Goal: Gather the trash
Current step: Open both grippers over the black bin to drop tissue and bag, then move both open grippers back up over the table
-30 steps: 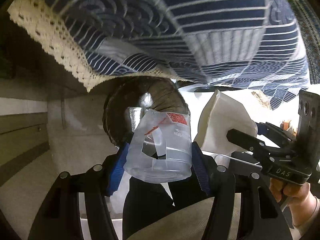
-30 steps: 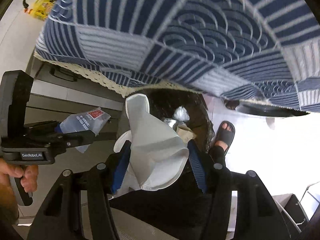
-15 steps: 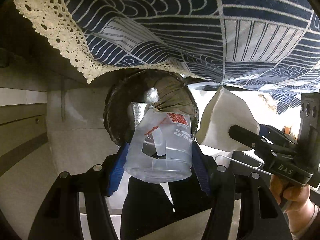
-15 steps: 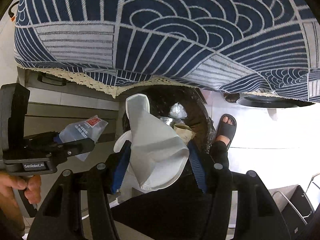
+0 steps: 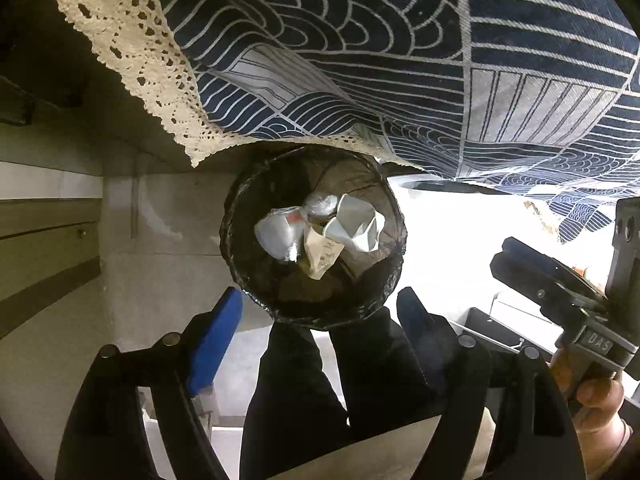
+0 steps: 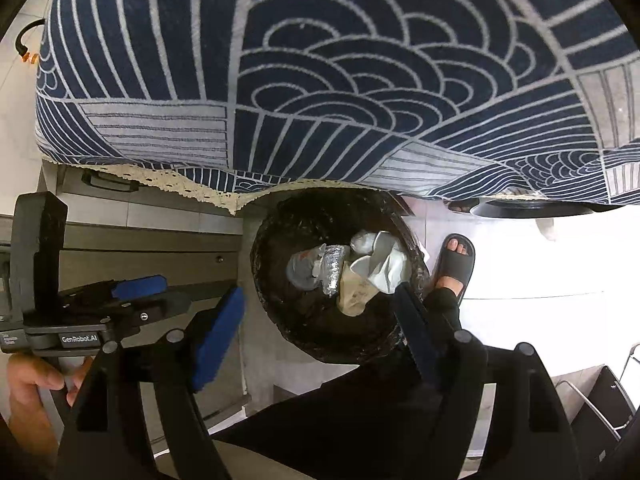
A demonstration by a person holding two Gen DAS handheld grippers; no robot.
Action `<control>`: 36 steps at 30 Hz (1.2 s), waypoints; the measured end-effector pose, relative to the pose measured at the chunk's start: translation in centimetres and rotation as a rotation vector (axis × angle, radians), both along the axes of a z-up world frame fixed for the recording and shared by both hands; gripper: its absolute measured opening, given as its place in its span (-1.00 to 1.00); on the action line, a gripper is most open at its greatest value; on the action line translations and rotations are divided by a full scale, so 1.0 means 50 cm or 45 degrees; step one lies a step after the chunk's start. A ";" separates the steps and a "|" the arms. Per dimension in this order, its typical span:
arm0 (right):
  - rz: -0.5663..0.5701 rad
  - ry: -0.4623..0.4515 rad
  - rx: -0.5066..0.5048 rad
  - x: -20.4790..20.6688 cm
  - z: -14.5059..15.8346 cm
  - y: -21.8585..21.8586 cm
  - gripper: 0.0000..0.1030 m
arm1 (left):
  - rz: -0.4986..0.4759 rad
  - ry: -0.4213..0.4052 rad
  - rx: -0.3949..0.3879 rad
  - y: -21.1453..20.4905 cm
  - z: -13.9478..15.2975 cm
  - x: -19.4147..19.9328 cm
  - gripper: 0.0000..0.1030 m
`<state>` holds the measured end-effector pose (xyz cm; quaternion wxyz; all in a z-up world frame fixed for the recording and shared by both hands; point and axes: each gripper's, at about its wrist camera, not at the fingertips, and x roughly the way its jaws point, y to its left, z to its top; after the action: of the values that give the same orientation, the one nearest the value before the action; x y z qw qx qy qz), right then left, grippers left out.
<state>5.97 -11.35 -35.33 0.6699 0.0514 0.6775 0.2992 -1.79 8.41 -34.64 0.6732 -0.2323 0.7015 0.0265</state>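
Observation:
A round bin lined with a black bag (image 5: 240, 272) (image 6: 272, 308) stands on the floor below both grippers. Inside it lie a clear plastic wrapper (image 5: 278, 236) (image 6: 304, 268), a crumpled white paper cup (image 5: 356, 224) (image 6: 384, 260), a foil piece (image 6: 334, 270) and a beige paper scrap (image 5: 320, 256) (image 6: 354, 296). My left gripper (image 5: 318, 316) hangs above the bin, its jaws opening with nothing between them. My right gripper (image 6: 320, 320) is likewise above the bin, jaws opening and empty. Each gripper shows in the other's view, the right gripper (image 5: 532, 268) at the right edge, the left gripper (image 6: 136, 292) at the left.
A navy wave-patterned tablecloth with a lace hem (image 5: 360, 60) (image 6: 340, 80) overhangs the bin's far side. Grey cabinet fronts (image 5: 48, 248) (image 6: 152, 248) stand to the left. The person's dark trouser legs (image 5: 304, 380) and a sandalled foot (image 6: 454, 264) are beside the bin.
Both grippers opened. The plastic wrapper dropped from the left one and the white paper cup from the right one; both now lie in the bin.

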 end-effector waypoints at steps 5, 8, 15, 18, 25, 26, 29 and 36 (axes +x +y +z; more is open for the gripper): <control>-0.017 -0.020 0.006 -0.004 0.022 -0.010 0.49 | -0.011 -0.018 -0.001 -0.004 0.015 0.001 0.50; -0.007 -0.032 0.009 -0.010 0.039 -0.012 0.49 | -0.015 -0.043 -0.007 -0.007 0.035 0.002 0.50; -0.020 -0.095 0.024 -0.017 0.099 -0.014 0.49 | -0.039 -0.137 0.009 -0.008 0.105 0.001 0.50; -0.005 -0.144 0.037 -0.025 0.138 -0.009 0.49 | -0.049 -0.175 0.014 -0.006 0.133 0.001 0.50; -0.010 -0.288 0.061 -0.041 0.231 -0.007 0.49 | -0.070 -0.282 0.021 -0.002 0.214 0.001 0.50; -0.015 -0.306 0.067 -0.042 0.245 -0.008 0.49 | -0.076 -0.301 0.024 -0.002 0.227 0.001 0.50; -0.033 -0.379 0.075 -0.040 0.294 -0.014 0.49 | -0.098 -0.356 0.032 -0.005 0.269 0.006 0.50; -0.096 -0.546 0.129 -0.020 0.408 -0.043 0.49 | -0.153 -0.501 0.049 -0.016 0.366 0.035 0.50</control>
<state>4.98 -13.49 -14.91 0.8059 0.0457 0.5014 0.3116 -0.04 7.59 -16.37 0.8019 -0.1779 0.5684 -0.0462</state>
